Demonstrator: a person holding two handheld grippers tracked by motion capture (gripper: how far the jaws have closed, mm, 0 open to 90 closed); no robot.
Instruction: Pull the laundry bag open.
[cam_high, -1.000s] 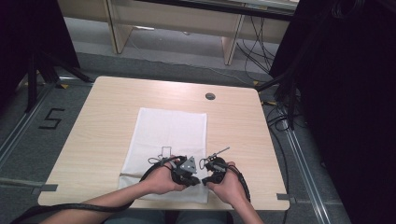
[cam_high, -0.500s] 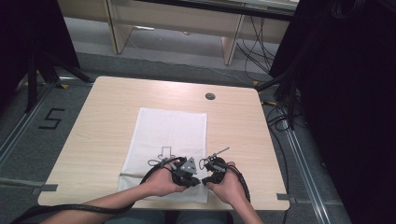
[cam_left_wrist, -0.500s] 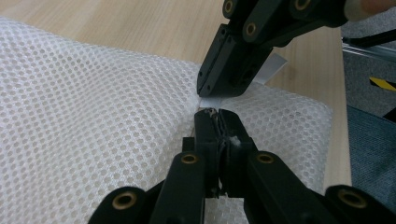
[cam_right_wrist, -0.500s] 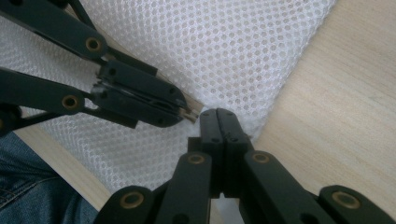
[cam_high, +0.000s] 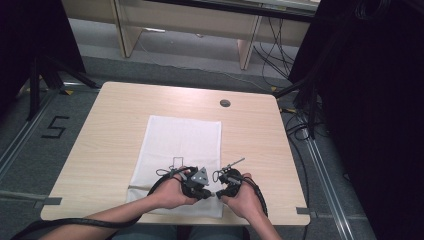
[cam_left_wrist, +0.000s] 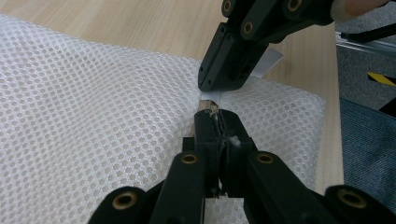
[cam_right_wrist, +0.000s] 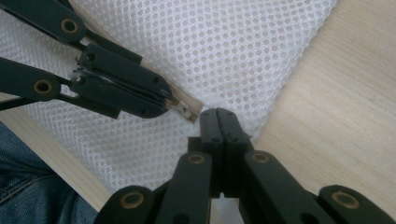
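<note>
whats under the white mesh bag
The wooden table lies under the mesh bag, its grain showing faintly through the holes. Whether anything is inside the bag cannot be told. Both tools are shut at its near edge.

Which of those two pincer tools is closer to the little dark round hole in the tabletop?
Right. The right gripper sits almost straight below the hole; the left gripper lies just further left.

In the high view both hands cover the near edge of the white mesh cloth. What the left claw pinches is too small to tell. The person's forearms are cut off at the bottom edge.
</note>
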